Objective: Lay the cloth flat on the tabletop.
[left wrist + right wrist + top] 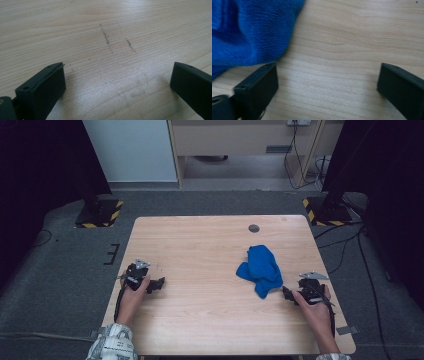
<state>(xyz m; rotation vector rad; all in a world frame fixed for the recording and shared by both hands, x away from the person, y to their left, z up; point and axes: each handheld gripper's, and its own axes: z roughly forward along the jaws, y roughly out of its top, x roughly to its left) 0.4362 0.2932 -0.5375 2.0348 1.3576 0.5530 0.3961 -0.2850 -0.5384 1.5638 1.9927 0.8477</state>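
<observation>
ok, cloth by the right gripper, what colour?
Solid blue cloth; clearest in the right gripper view.

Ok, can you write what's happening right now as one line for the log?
left gripper: open, on bare table | right gripper: open, beside blue cloth, not holding it | cloth: crumpled, right half of table

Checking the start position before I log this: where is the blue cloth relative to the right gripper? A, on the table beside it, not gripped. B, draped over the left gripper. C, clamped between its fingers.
A: the blue cloth lies crumpled on the table, while the right gripper stands open over bare wood.
</observation>
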